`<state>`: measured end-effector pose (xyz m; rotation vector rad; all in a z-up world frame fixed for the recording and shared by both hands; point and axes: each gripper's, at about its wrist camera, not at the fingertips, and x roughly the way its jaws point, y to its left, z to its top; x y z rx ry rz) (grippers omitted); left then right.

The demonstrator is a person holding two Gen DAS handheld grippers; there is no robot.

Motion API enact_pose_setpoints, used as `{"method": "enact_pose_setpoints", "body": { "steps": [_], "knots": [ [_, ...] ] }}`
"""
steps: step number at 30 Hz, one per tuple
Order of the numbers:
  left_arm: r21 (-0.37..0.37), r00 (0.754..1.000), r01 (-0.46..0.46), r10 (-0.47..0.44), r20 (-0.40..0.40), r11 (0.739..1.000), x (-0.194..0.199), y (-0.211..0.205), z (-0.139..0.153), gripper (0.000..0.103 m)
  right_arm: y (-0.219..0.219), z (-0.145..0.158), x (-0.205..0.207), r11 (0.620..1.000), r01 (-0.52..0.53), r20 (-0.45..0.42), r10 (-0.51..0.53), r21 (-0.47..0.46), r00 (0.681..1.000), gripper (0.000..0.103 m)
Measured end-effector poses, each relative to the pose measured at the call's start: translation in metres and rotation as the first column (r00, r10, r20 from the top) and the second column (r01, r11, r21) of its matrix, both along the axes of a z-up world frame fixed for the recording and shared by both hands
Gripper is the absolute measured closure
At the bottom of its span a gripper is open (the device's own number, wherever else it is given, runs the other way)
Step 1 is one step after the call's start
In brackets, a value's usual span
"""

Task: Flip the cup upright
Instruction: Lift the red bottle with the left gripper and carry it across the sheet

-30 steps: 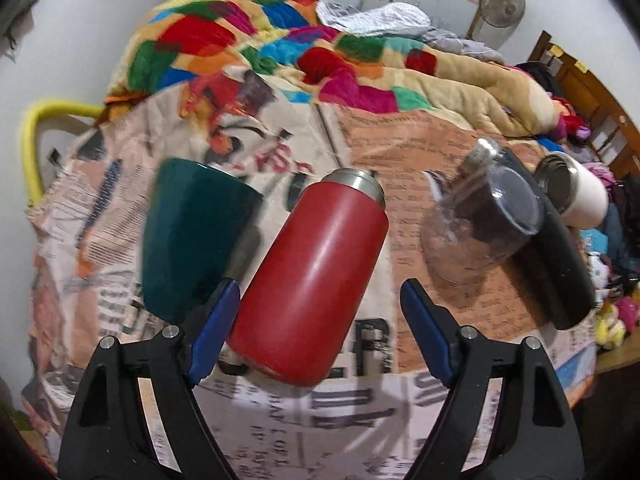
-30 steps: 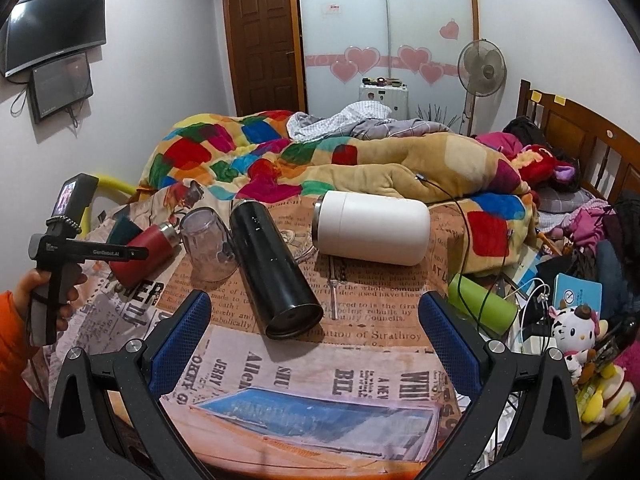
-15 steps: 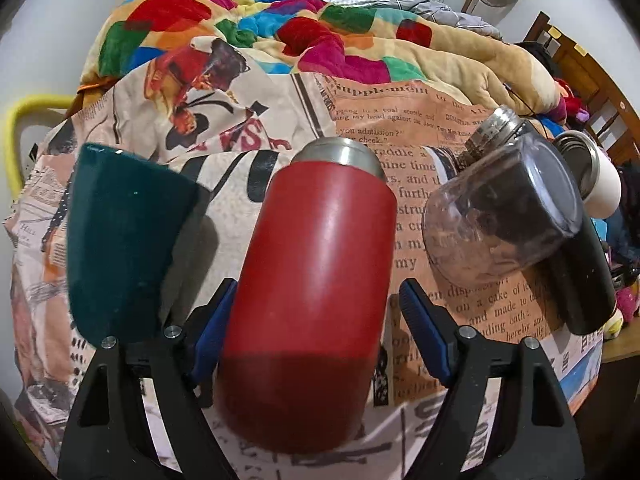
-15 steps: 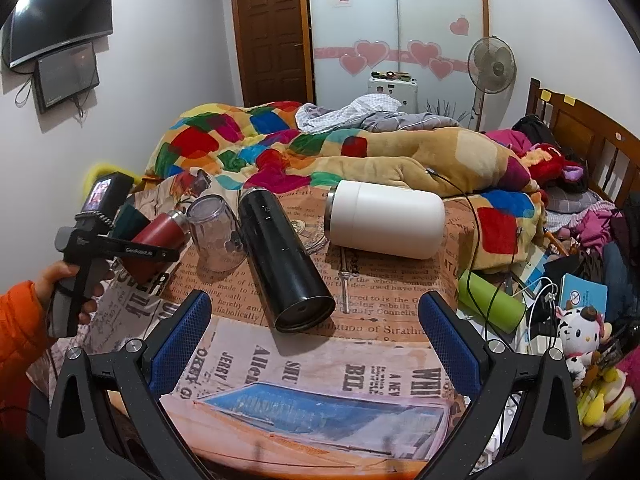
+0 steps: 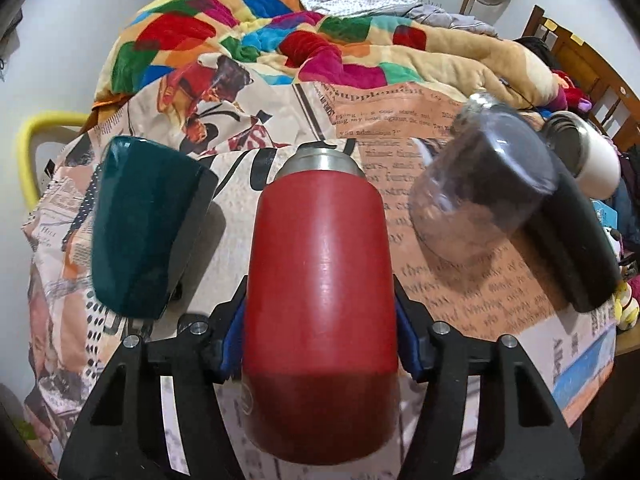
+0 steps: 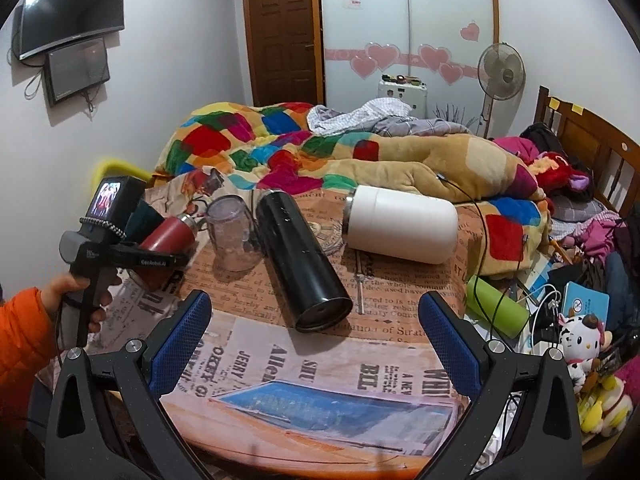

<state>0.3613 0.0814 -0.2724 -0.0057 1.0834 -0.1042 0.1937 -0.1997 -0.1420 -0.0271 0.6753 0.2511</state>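
A red cup with a steel rim (image 5: 320,280) lies on its side on the newspaper-print tablecloth (image 5: 460,288), its rim pointing away from me. My left gripper (image 5: 320,336) is shut on its lower body, both blue pads pressed against its sides. The red cup also shows in the right wrist view (image 6: 170,234), behind the hand-held left gripper (image 6: 160,260). My right gripper (image 6: 314,344) is open and empty above the near table edge, in front of a black cup (image 6: 302,264) that lies on its side.
A dark green cup (image 5: 140,228) stands upside down to the left of the red one. A clear plastic cup (image 5: 480,196) stands to its right. A white cup (image 6: 400,230) lies on its side farther right. A colourful quilt (image 6: 320,160) lies behind the table.
My left gripper has moved forward around the red cup and closed on it. The right gripper has stayed open and nearly still.
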Motion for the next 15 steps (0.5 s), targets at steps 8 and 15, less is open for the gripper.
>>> {"method": "enact_pose_setpoints", "body": {
  "steps": [8, 15],
  "knots": [
    [0.013, 0.995, 0.023, -0.025, 0.096, 1.0, -0.042, -0.012, 0.054, 0.042, 0.006, 0.018, -0.017, 1.0, -0.031, 0.048, 0.031, 0.003, 0.998, 0.0],
    [0.032, 0.977, 0.075, -0.08, 0.199, 0.997, -0.083, -0.04, 0.108, 0.042, 0.004, 0.034, -0.035, 0.999, -0.043, 0.096, 0.041, 0.017, 0.995, 0.0]
  ]
}}
